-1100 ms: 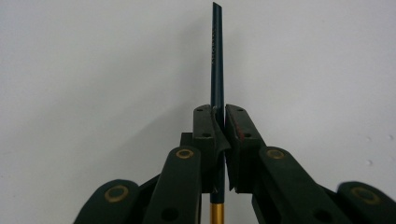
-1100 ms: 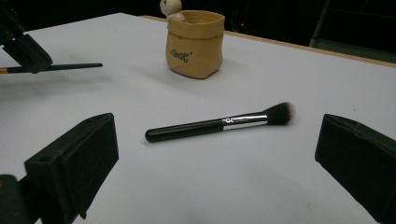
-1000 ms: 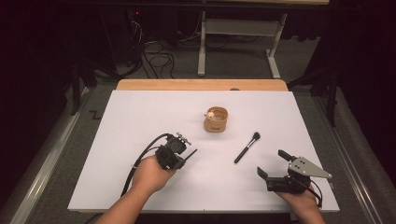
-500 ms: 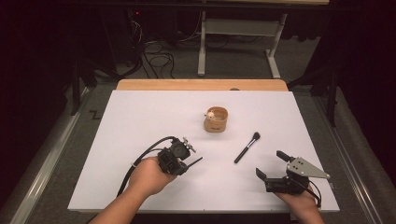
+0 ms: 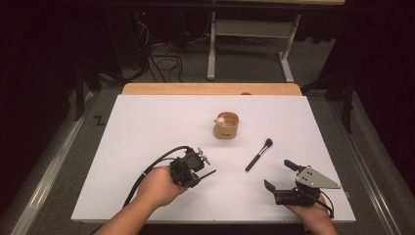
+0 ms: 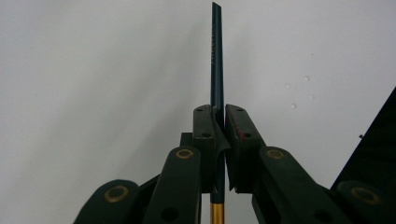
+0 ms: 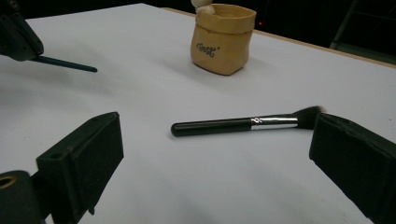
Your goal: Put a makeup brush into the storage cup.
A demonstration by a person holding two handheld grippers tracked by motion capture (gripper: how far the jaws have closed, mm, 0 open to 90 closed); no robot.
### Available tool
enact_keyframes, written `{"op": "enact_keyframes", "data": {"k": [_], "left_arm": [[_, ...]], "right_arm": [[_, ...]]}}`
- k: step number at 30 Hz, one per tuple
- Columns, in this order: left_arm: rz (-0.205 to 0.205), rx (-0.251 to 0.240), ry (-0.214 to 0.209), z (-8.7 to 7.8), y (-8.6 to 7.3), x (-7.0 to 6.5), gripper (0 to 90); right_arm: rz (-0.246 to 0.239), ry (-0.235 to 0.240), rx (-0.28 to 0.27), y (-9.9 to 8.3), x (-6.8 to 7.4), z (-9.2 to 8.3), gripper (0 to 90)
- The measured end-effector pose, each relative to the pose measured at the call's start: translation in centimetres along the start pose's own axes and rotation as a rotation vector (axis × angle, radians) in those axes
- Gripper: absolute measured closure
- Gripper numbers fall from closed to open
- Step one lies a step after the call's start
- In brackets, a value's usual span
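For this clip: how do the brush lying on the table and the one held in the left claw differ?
The black brush lies flat on the white table, untouched; the slim brush is clamped in the left claw and sticks out past it. The black brush has a silver ferrule and its dark bristles show; the slim brush has a dark teal handle with a gold band, bristles unseen. Both are long and thin.

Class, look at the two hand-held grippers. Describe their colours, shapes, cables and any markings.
The left hand-held gripper is black, with brass-coloured pivot pins on its linkages and a black cable looping behind. The right hand-held gripper is black with broad blocky pads and a grey three-cornered plate on top. No sleeves show.
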State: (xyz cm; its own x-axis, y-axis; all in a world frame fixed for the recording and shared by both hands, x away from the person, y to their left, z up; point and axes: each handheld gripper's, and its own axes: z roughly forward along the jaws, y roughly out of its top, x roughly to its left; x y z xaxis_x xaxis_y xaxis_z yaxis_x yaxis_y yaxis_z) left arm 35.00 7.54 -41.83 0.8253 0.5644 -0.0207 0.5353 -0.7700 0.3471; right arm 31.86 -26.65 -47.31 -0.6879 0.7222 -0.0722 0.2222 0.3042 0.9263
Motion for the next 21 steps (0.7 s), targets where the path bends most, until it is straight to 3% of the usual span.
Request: {"op": "enact_keyframes", "data": {"k": [10, 15, 21], "left_arm": [[0.026, 0.004, -0.012, 0.2, 0.1, -0.3, 83.3], [0.033, 0.012, -0.017, 0.5, 0.2, -0.2, 83.3], [0.028, 0.020, -0.016, 0.6, 0.2, -0.1, 83.3]], "right_arm": [[-0.080, 0.059, 0.036, 1.0, 1.8, 0.5, 16.8], [-0.068, 0.087, 0.073, 1.9, 2.0, 0.9, 19.3], [-0.076, 0.075, 0.098, 2.8, 2.1, 1.6, 20.3]]}}
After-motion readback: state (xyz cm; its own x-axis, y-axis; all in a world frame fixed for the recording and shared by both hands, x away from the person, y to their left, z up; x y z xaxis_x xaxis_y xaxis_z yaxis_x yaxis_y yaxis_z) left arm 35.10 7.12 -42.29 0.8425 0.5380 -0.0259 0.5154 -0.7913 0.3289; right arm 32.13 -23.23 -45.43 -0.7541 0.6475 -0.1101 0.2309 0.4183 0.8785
